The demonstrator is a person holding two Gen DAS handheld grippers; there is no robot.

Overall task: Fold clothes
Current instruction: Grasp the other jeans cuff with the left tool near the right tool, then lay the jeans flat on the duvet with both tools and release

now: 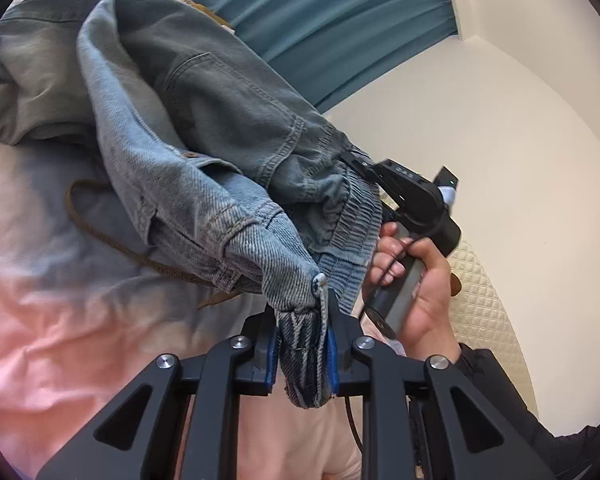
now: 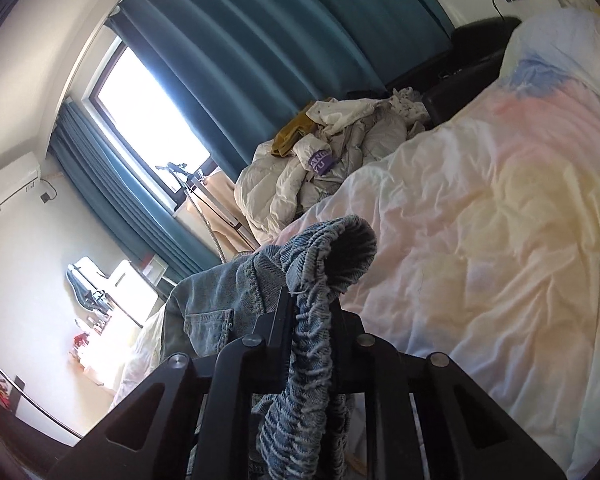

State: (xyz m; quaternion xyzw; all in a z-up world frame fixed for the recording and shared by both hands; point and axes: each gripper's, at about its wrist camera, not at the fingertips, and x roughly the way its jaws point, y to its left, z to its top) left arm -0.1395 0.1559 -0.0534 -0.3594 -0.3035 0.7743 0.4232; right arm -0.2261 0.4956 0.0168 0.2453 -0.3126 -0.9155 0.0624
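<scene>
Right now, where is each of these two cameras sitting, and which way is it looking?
Left wrist view: rides on the left claw, looking along its fingers at the denim jeans it pinches over the pastel duvet; the person's right hand shows, holding the right claw's handle.
Right wrist view: rides on the right claw, facing the teal curtains, window and clothes pile; no hand shows.
Shared: the jeans, duvet and curtains.

both grippers are matte black linkage frames with round silver pivot screws, the left gripper (image 1: 302,340) has blue pads, and the hand (image 1: 416,280) beside it wears a black sleeve (image 1: 500,392), a thin black cable trailing nearby.
</scene>
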